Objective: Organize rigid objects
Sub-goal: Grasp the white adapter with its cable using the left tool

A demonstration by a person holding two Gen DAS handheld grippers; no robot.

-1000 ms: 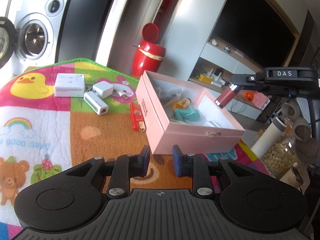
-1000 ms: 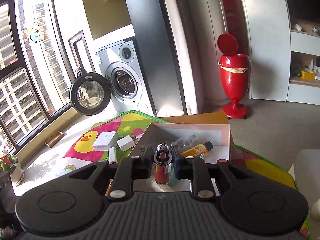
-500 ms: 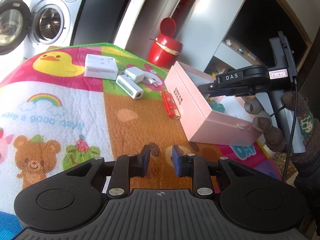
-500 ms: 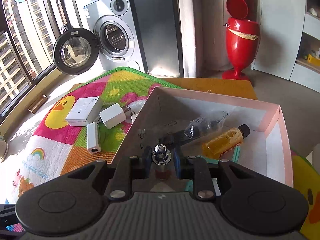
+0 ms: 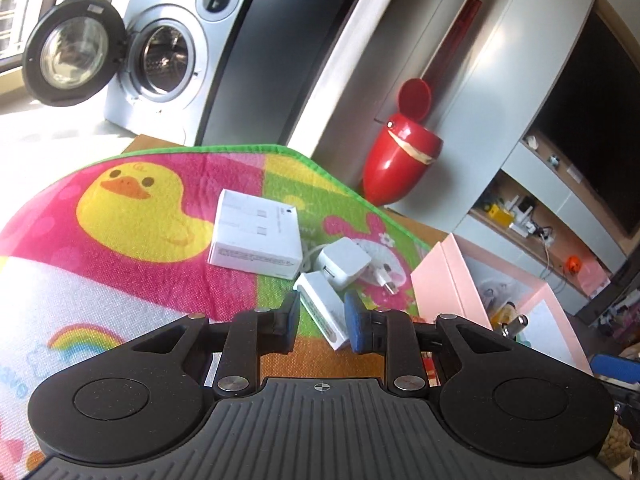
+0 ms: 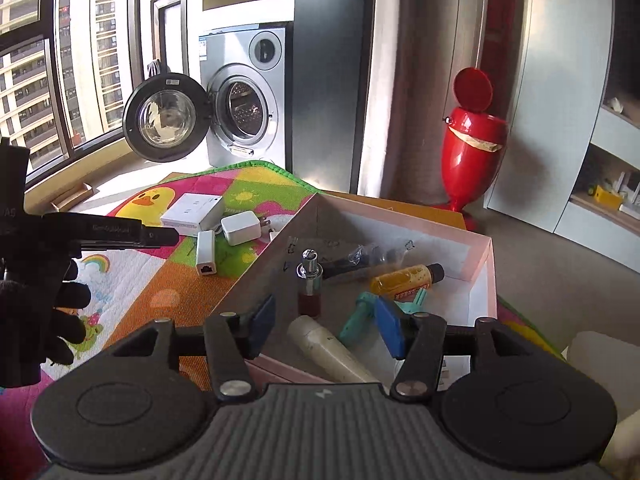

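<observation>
Releasing: we had let go of the small red bottle [image 6: 309, 286] with our right gripper [image 6: 324, 326]; half a second before it sat clamped between those blue pads, and now the jaws stood spread wide with nothing between them.
Bottle now: it stood upright on the floor of the pink box [image 6: 478, 280], metal cap up, just beyond our right fingers, apart from both pads.
Box contents: an orange tube [image 6: 406, 276], a teal clip-like piece [image 6: 362, 314], a pale cylinder [image 6: 328, 350] and a dark item in clear wrap [image 6: 360, 260] lay around the bottle.
Left gripper shift: our left gripper [image 5: 321, 322] had swung from the bare orange patch of the play mat [image 5: 132, 288] toward the white things; one second back it faced the box wall.
Left jaws: parted, gripping nothing, with the long white adapter [image 5: 322, 308] lying on the mat in the gap ahead of them; we could not tell whether a pad touched it.
Still outside: the white carton [image 5: 256, 240] and the square white charger [image 5: 342, 262] rested on the mat, close together, left of the box.
Meaning: one more rigid piece was stowed, we judged, and the adapter looked like our next pick.
Risk: the upright bottle might topple if we bumped the box.
</observation>
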